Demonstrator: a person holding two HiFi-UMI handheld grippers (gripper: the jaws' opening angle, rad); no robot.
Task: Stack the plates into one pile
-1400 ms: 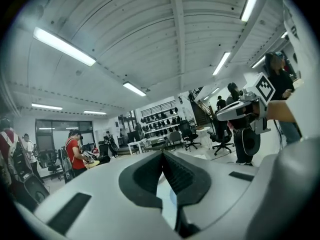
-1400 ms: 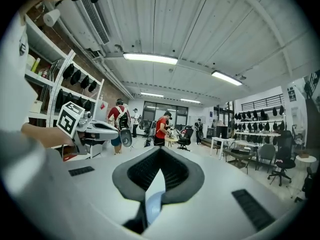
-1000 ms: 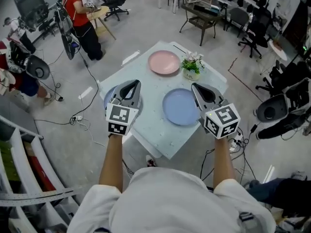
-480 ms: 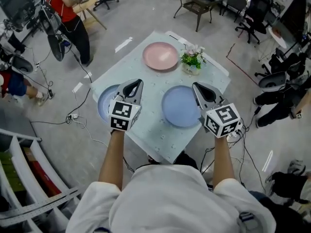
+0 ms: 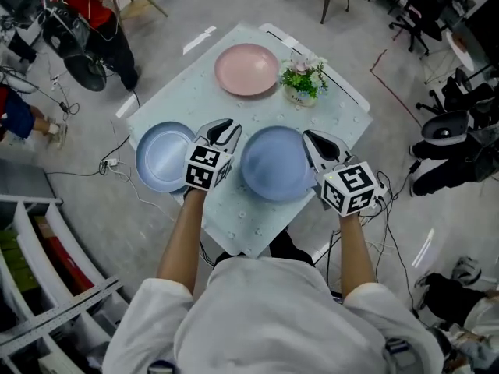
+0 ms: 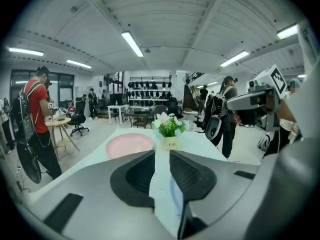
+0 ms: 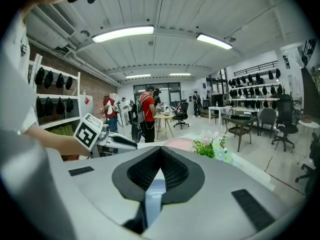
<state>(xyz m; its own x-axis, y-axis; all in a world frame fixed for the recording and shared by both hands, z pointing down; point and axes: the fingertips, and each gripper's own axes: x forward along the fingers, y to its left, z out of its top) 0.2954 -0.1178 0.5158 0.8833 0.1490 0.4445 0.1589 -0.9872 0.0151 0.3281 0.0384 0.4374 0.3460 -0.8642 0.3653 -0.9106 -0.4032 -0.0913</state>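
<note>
Three plates lie apart on the pale table (image 5: 327, 115): a pink plate (image 5: 246, 69) at the far side, a blue plate (image 5: 164, 156) at the left, and a second blue plate (image 5: 277, 162) in the middle. My left gripper (image 5: 225, 126) hovers between the two blue plates; its jaws are opening, with nothing between them, and bare table shows through the gap (image 6: 162, 159). My right gripper (image 5: 309, 135) is shut and empty at the middle plate's right rim, with that plate (image 7: 155, 191) showing below its tips (image 7: 160, 150).
A small pot of flowers (image 5: 302, 80) stands right of the pink plate (image 6: 129, 145). A person in a red shirt (image 5: 78, 2) stands off the far left corner. Cables (image 5: 117, 162) lie on the floor, with chairs (image 5: 448, 142) to the right and a shelf rack (image 5: 31, 271) at the left.
Both grippers have moved forward over the table. The left gripper has come off the left blue plate toward the middle, and its jaws have parted. The right gripper stays shut.
</note>
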